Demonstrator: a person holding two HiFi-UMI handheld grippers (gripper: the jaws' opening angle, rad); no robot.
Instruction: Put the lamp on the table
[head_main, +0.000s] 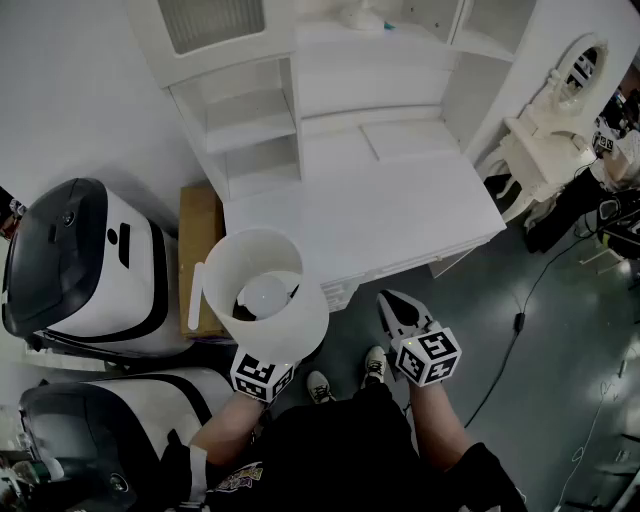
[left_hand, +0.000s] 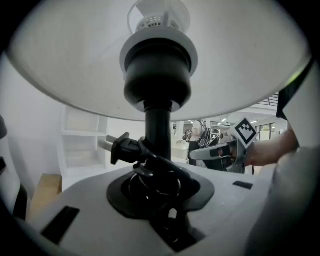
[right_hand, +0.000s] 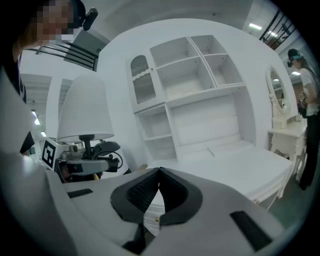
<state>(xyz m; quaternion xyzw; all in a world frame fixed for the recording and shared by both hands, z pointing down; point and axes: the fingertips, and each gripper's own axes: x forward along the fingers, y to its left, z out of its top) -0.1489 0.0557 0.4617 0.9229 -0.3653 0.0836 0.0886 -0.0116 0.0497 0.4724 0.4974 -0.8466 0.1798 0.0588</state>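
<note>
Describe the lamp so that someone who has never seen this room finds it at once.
Start at the big white desk with shelves. Just off its front left corner, the left gripper holds up the lamp. It alone has a white cone shade open at the top, bulb showing, on a black stem wound with cord and plug.

lamp (head_main: 262, 300): 1 | grippers: 2, left gripper (left_hand: 159, 187), right gripper (head_main: 397, 312) | counter (head_main: 400, 210): 1 | mirror dresser (head_main: 555, 110): 1 | white-and-black machines (head_main: 80, 265) (head_main: 110, 430): 2 | cardboard box (head_main: 200, 250): 1 | shoes (head_main: 320, 385) (head_main: 375, 365): 2
</note>
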